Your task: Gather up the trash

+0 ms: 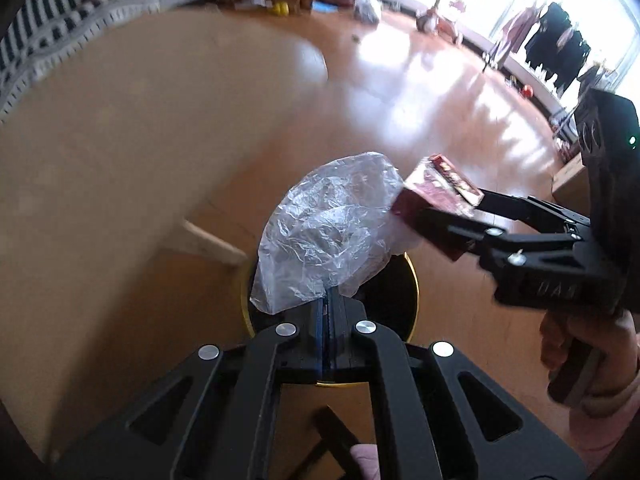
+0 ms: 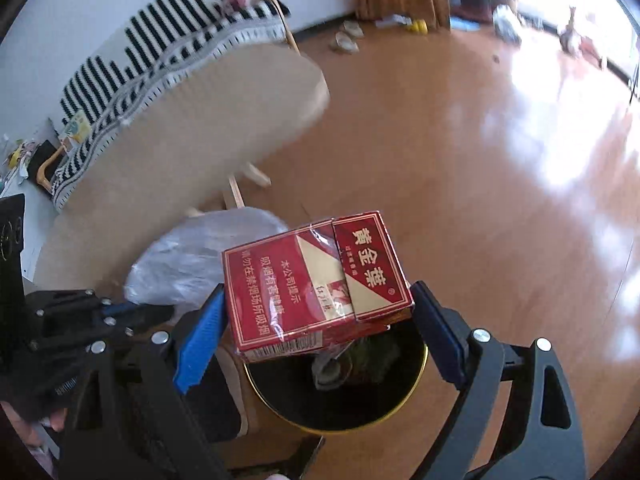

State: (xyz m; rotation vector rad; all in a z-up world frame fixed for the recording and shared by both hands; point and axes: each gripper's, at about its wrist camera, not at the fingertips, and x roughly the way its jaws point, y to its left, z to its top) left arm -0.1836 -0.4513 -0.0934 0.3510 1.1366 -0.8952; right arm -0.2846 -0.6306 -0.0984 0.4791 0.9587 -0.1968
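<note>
My left gripper (image 1: 330, 300) is shut on a crumpled clear plastic bag (image 1: 328, 224), which bulges up above the fingertips. My right gripper (image 2: 316, 320) is shut on a red cigarette pack (image 2: 312, 288), gripped wide between the blue pads. Both hang over a round black bin with a gold rim (image 2: 400, 412) standing on the floor. In the left wrist view the pack (image 1: 436, 192) touches the bag's right side, and the bin rim (image 1: 414, 292) shows behind the bag. In the right wrist view the bag (image 2: 192, 264) lies left of the pack.
Some crumpled trash (image 2: 344, 360) lies inside the bin. A round beige table (image 2: 224, 120) stands just left of the bin, with a striped sofa (image 2: 152, 40) behind it. Open wooden floor (image 2: 500, 200) stretches to the right. A hand in a pink sleeve (image 1: 592, 352) holds the right gripper.
</note>
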